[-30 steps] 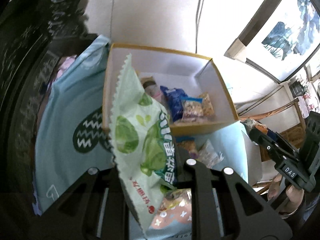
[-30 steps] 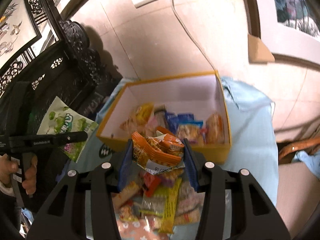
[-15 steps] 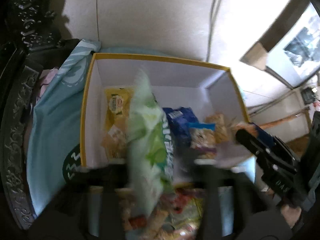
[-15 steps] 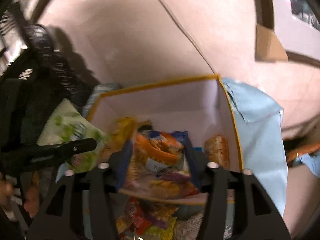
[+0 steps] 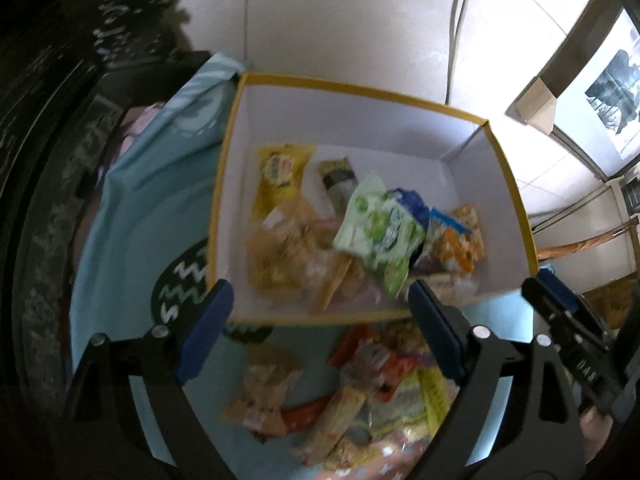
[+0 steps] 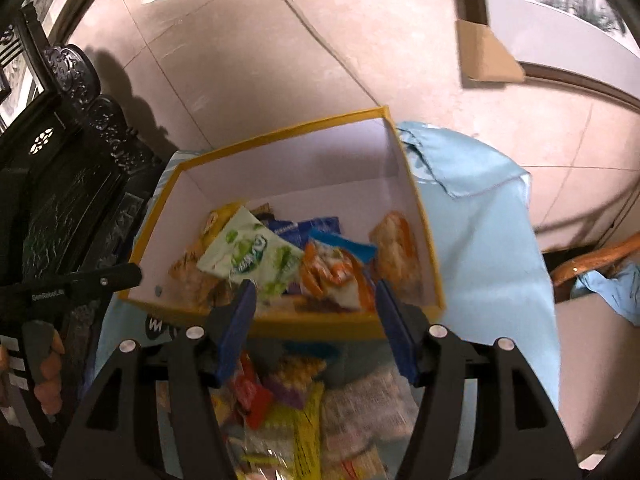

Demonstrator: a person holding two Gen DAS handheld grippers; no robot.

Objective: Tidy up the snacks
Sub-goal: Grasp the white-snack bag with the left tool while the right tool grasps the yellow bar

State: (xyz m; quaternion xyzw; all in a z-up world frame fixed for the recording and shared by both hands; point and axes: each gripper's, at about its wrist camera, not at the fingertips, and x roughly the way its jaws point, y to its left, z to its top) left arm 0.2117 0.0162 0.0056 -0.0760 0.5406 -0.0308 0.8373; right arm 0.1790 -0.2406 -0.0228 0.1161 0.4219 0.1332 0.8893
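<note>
The left claw (image 5: 316, 308) is released, its jaws opening further with nothing between them; the green snack bag (image 5: 378, 232) lies beyond its tips inside the yellow-rimmed box (image 5: 516, 216), tilted on top of the other packets. The right claw (image 6: 312, 320) also stands parted and empty, the orange packet (image 6: 334, 270) just past its tips in the box's near right part. The risk I see is clutter: the loose pile of snacks (image 6: 288, 412) sits on the blue-covered surface (image 6: 492, 248) right under both claws, so a careless reach could pinch two packets at once, or a claw could catch the box's near wall. The two claws working side by side might also collide.
</note>
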